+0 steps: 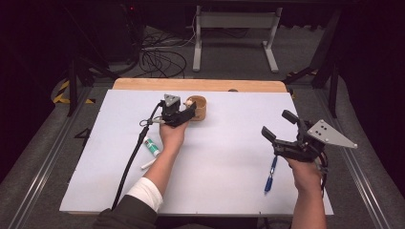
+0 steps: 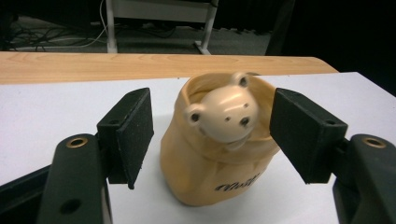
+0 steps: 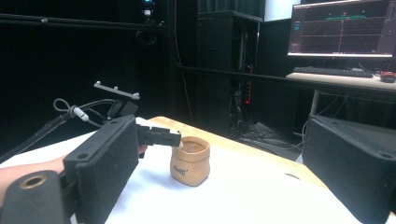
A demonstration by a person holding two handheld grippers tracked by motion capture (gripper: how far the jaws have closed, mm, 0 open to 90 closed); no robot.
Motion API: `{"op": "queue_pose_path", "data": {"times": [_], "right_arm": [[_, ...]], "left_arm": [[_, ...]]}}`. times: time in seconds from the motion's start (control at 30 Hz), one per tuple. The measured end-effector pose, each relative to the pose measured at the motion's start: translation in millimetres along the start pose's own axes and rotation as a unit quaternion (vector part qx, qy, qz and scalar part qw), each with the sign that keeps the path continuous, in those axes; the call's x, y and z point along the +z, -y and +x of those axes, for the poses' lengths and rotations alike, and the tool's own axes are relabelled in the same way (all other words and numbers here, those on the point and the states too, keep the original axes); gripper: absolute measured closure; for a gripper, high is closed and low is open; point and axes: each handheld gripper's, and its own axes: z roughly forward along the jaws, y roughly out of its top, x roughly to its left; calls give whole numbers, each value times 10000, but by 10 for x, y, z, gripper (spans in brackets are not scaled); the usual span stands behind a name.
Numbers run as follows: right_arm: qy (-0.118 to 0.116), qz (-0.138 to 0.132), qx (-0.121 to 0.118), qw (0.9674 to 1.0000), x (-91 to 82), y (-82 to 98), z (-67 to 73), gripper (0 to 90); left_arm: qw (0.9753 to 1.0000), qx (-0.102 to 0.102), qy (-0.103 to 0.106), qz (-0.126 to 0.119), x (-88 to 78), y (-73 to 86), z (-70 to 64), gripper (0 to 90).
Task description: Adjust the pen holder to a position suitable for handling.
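A tan fabric pouch [image 1: 199,109] stands upright at the back middle of the white table sheet [image 1: 229,191]. A cream bear head [image 2: 225,114] pokes out of the pouch [image 2: 210,168]. My left gripper [image 2: 215,135] is open, one jaw on each side of the pouch, and neither pad touches it. From above, the left gripper [image 1: 190,111] sits against the pouch's left side. My right gripper [image 1: 277,124] hangs open over the table's right side with nothing between its jaws. In the right gripper view, the right gripper [image 3: 224,158] faces the pouch [image 3: 190,161] and the left gripper [image 3: 161,136].
A blue pen [image 1: 271,174] lies near my right hand. A green and white tube [image 1: 152,147] and a thin white stick [image 1: 148,164] lie beside my left forearm. The wooden table edge [image 1: 200,84] runs behind the pouch. A lit monitor [image 3: 343,28] stands off to the side.
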Motion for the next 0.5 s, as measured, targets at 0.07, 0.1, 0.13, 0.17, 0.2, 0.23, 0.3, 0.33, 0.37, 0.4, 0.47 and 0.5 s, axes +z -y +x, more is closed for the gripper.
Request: {"op": "queue_pose_path", "data": {"times": [0.07,0.1,0.13,0.17,0.2,0.23,0.3,0.33,0.37,0.4,0.47,0.5], "right_arm": [[6,5,18,10000,-4,0,-1,117],[12,6,13,10000,-5,1,-4,117],[14,1,21,10000,-6,1,-6,117],[9,-3,24,10000,-7,1,-8,117],[15,-7,23,10000,-8,1,-10,117],[17,-11,23,10000,-9,1,-12,117],[12,-16,23,10000,-10,0,-14,117],[10,-18,25,10000,-11,0,-15,117],[6,-20,29,10000,-10,1,-16,117],[8,-18,30,10000,-10,1,-16,117],[6,-18,29,10000,-10,2,-17,117],[5,-24,28,10000,-11,2,-18,117]], "left_arm": [[10000,-56,-4,3,14,-23,-21,328],[9999,-106,-14,0,26,-31,-27,334],[9999,-114,-35,20,33,-36,-29,343],[9999,-132,-56,37,45,-39,-34,345],[9999,-147,-63,53,55,-40,-41,351],[9998,-161,-74,66,65,-41,-50,363],[9998,-171,-87,109,86,-42,-65,383],[9997,-203,-97,126,99,-41,-71,392],[9996,-220,-117,158,109,-39,-73,401],[9994,-258,-112,185,120,-34,-72,403],[9990,-332,-153,248,143,-22,-71,403],[9988,-346,-166,294,154,-16,-65,406]]}}
